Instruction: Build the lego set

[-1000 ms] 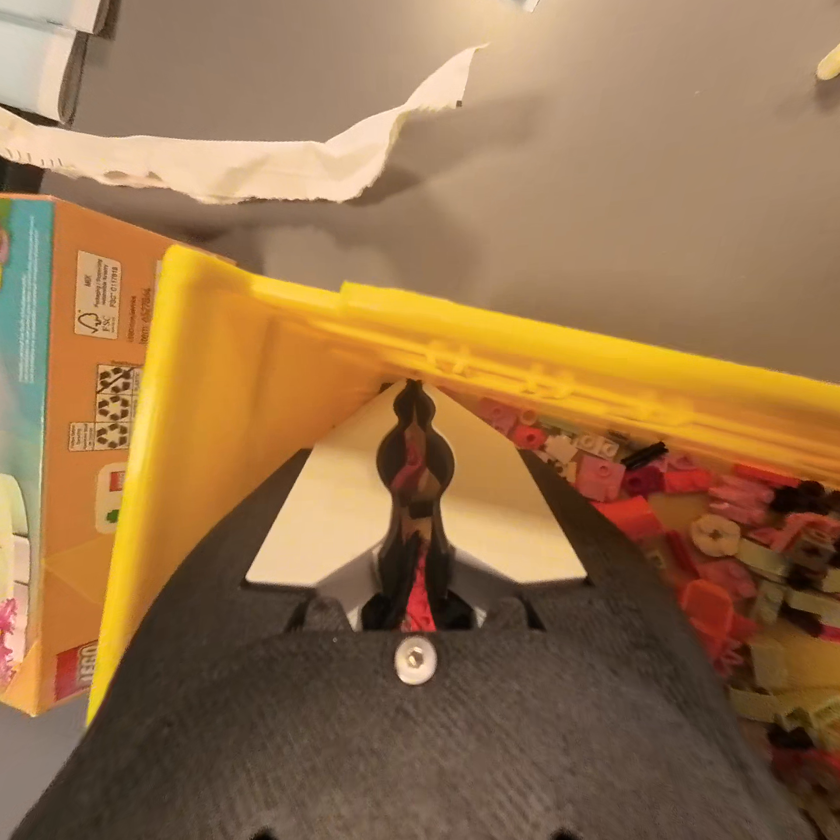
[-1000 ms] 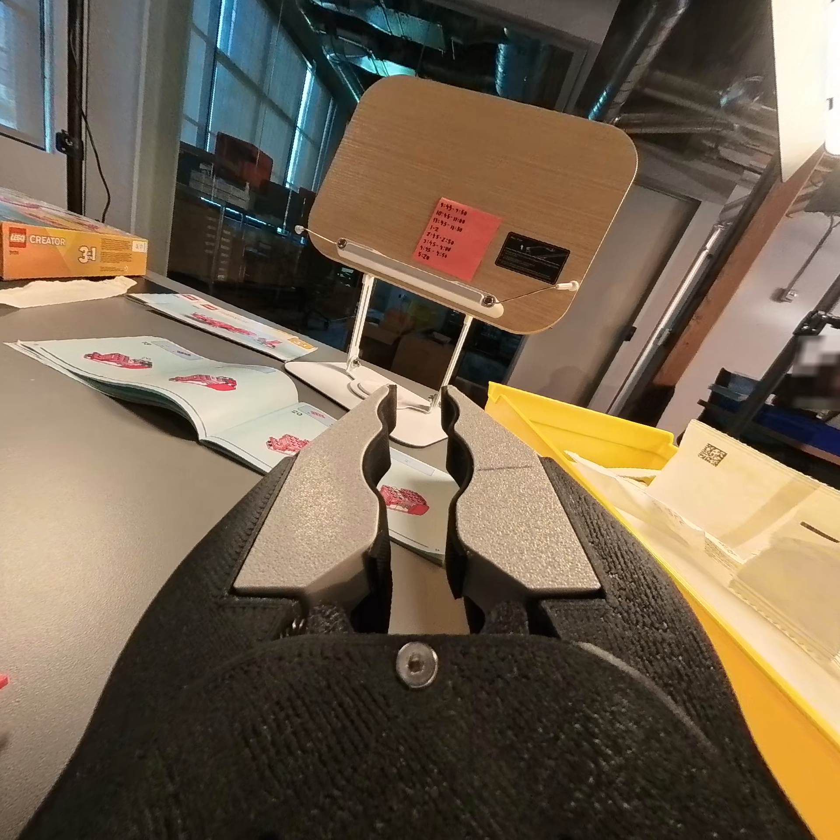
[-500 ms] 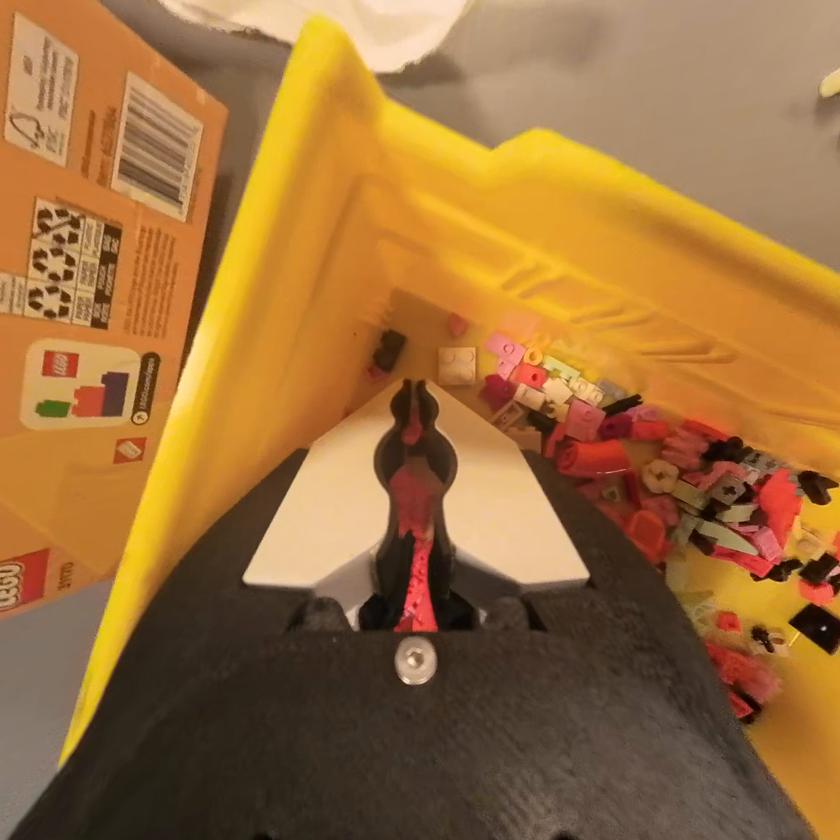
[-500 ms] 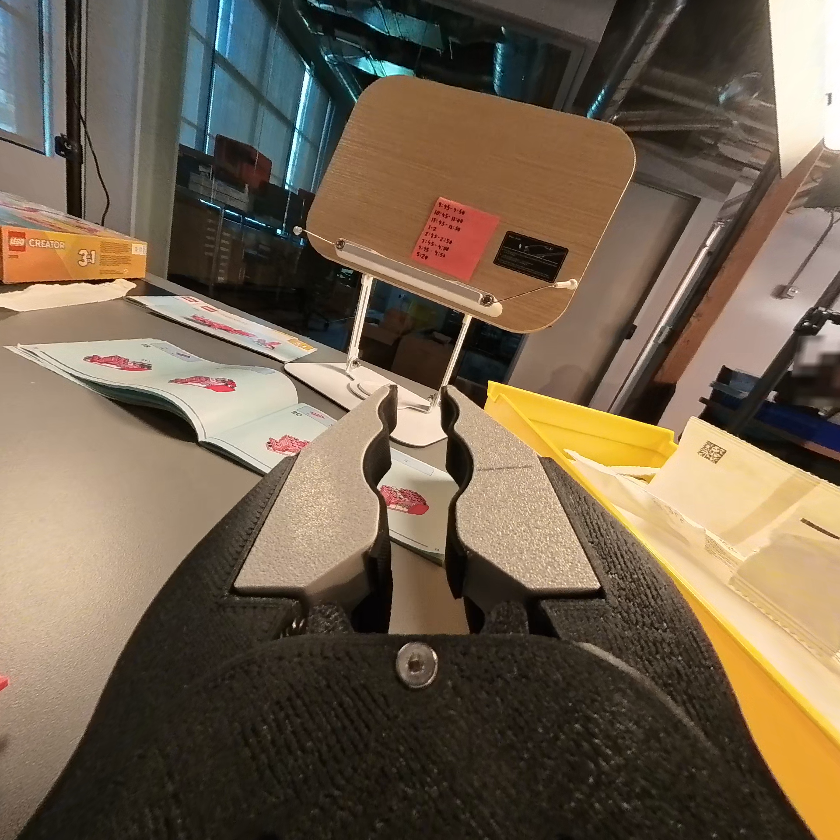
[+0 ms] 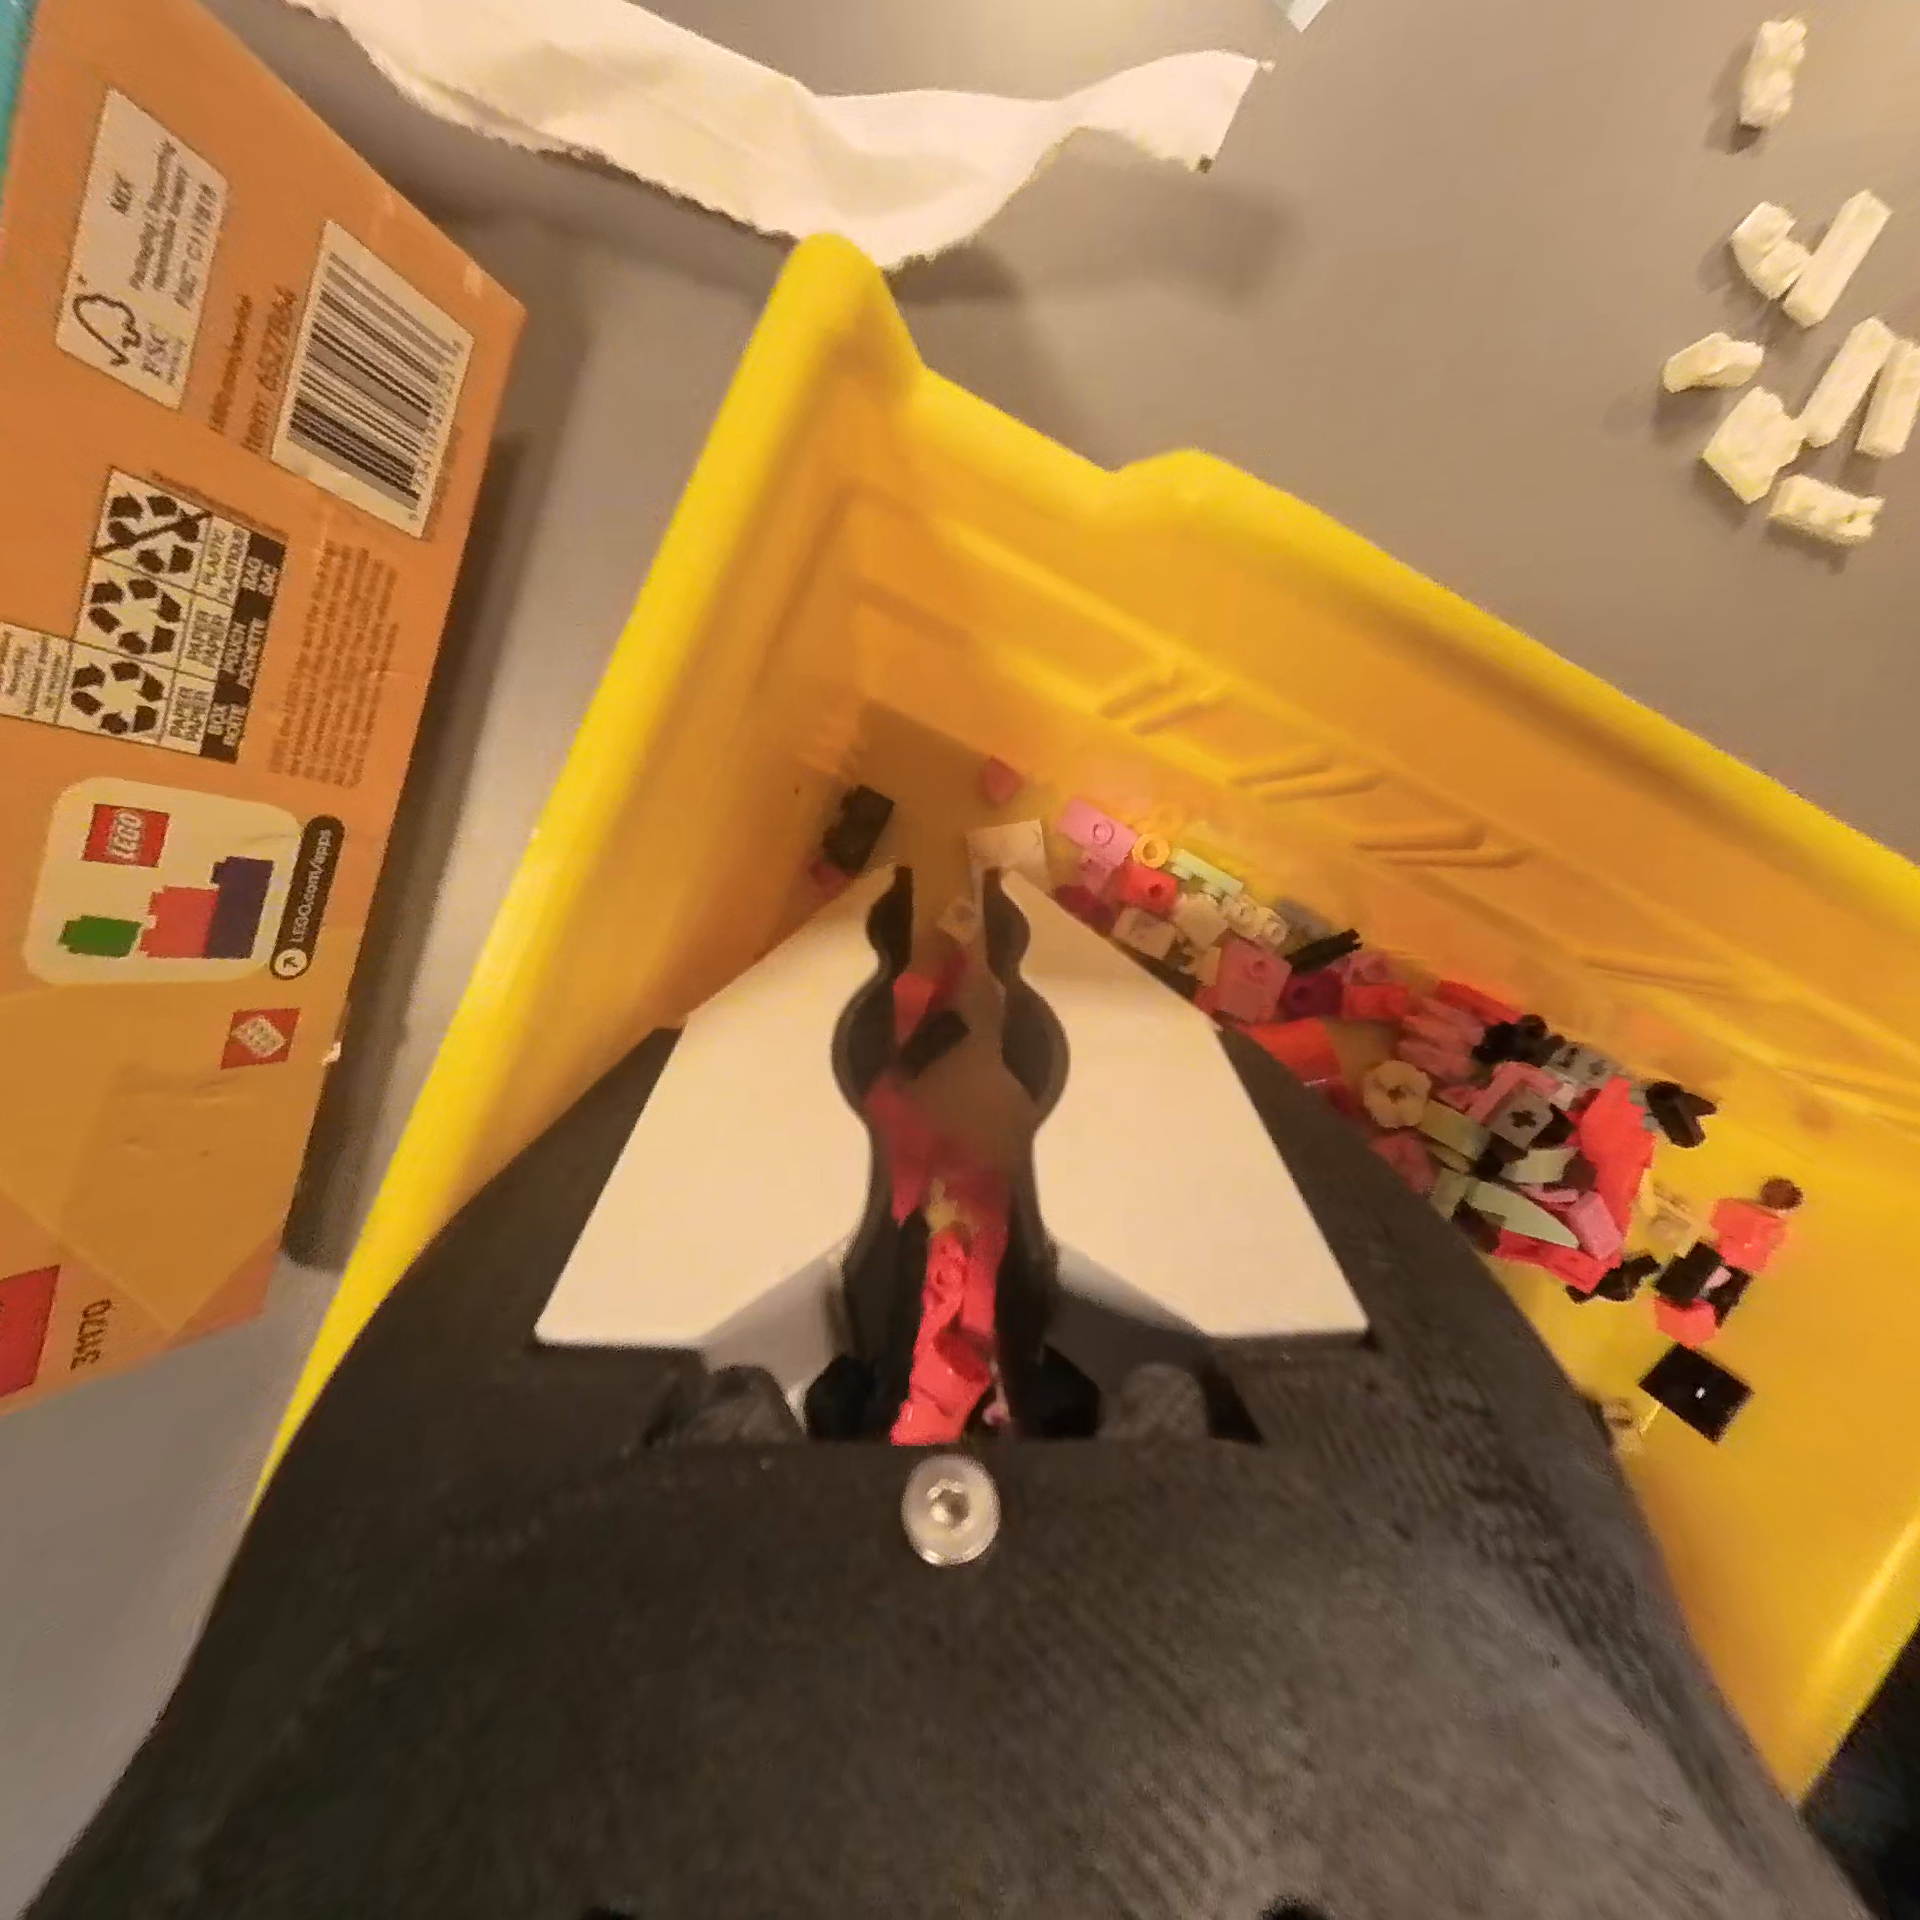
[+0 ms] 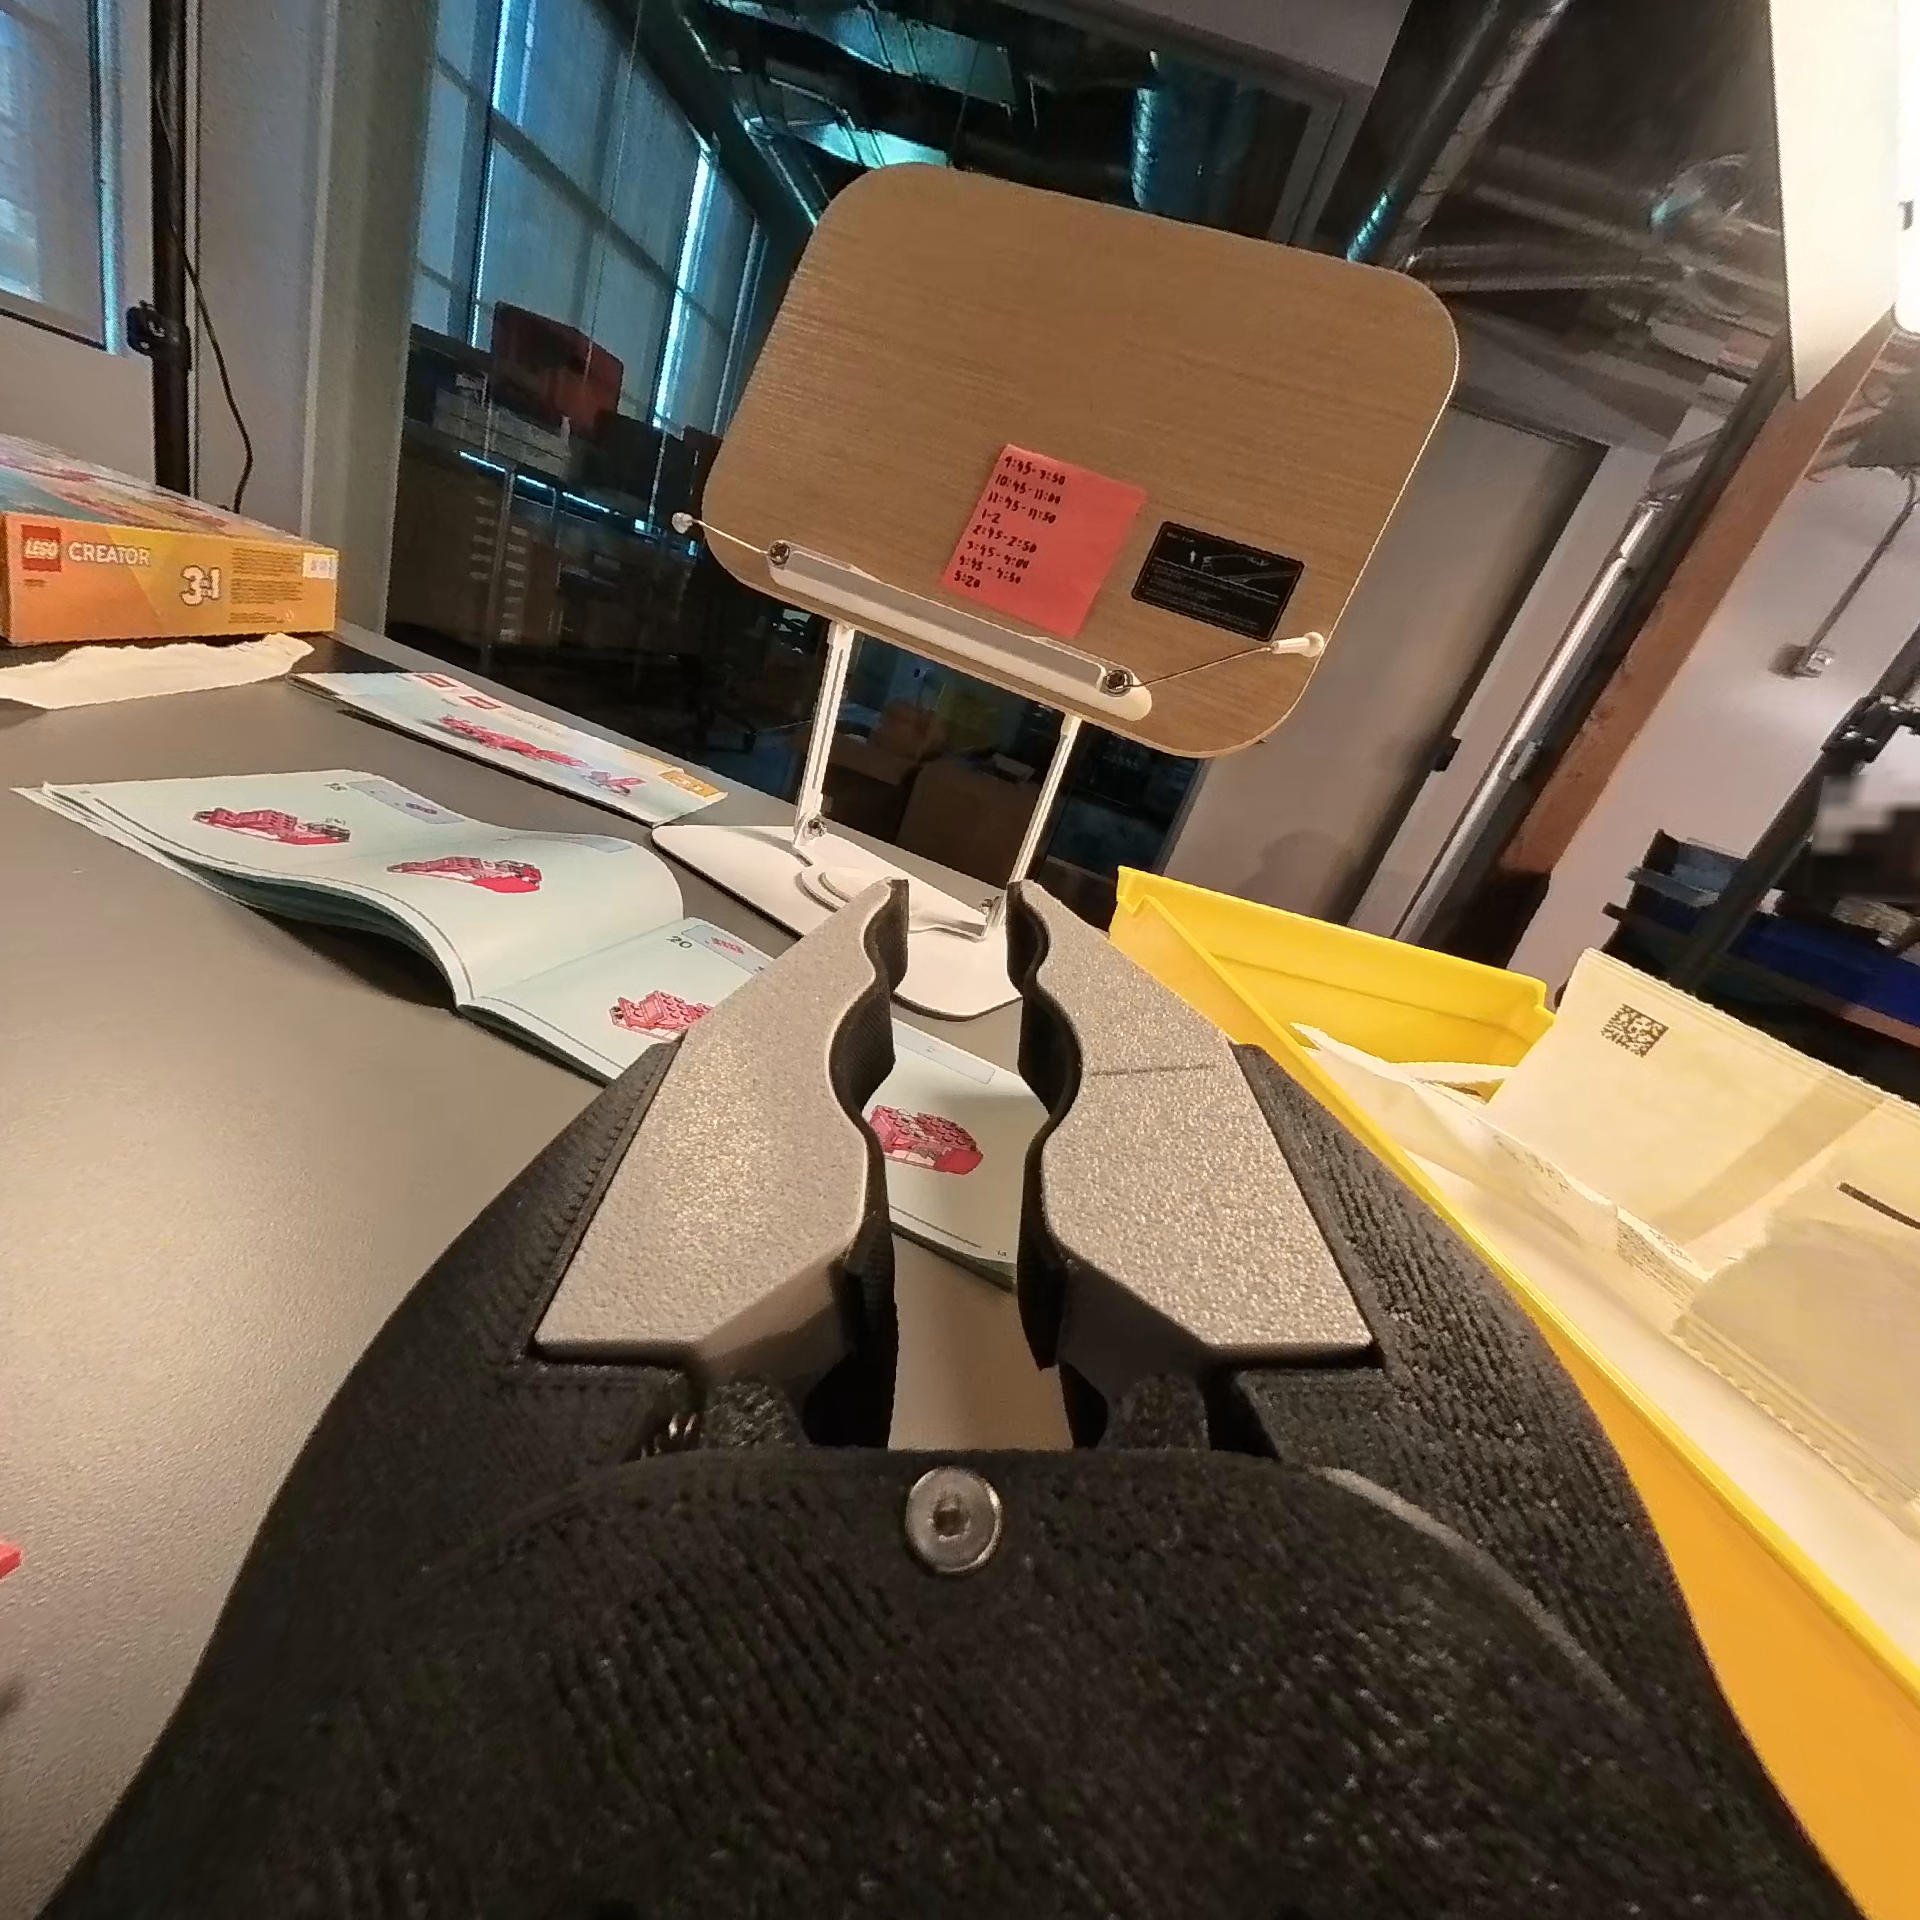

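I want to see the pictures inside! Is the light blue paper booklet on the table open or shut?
Open. The light blue paper instruction booklet lies spread on the dark grey table, two pages showing either side of its fold.

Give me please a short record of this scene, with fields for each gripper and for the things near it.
Left gripper: open, nothing gripped, inside yellow bin, above loose bricks
Beside that bin: orange box, paper towel, pale pieces on table
Right gripper: open, empty, above table
Ahead of it: open booklet, book stand
At its right: second yellow bin with paper bags
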`<state>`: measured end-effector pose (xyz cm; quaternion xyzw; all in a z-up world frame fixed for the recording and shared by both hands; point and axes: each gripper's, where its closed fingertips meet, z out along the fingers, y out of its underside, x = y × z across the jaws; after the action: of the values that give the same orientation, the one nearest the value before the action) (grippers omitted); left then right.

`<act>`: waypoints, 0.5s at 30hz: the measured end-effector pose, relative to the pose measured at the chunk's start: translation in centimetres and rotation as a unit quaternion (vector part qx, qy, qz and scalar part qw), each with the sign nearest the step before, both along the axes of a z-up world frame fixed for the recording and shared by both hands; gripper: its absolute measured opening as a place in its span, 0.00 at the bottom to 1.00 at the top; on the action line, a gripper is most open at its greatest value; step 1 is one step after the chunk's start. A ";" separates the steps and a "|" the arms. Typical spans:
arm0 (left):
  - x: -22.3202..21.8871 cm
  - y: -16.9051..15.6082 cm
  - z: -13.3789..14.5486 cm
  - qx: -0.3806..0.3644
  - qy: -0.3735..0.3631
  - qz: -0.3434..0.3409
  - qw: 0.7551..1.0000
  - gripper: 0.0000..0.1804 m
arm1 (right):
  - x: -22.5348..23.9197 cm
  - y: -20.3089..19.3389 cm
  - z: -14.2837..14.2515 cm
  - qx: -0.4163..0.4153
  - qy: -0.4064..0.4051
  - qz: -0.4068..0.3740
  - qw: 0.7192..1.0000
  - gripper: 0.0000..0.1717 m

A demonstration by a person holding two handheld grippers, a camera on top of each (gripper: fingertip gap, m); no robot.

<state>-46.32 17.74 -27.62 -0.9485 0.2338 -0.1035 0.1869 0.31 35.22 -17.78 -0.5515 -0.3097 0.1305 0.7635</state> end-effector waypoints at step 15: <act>-0.3 -1.2 -1.3 -0.002 0.051 -0.093 0.994 0.13 | 0.1 -0.1 0.1 -0.002 0.007 0.005 1.000 0.10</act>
<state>-46.58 16.53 -28.91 -0.9269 0.3303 -0.0727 0.1627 0.40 35.15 -17.71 -0.5508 -0.3069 0.1388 0.7637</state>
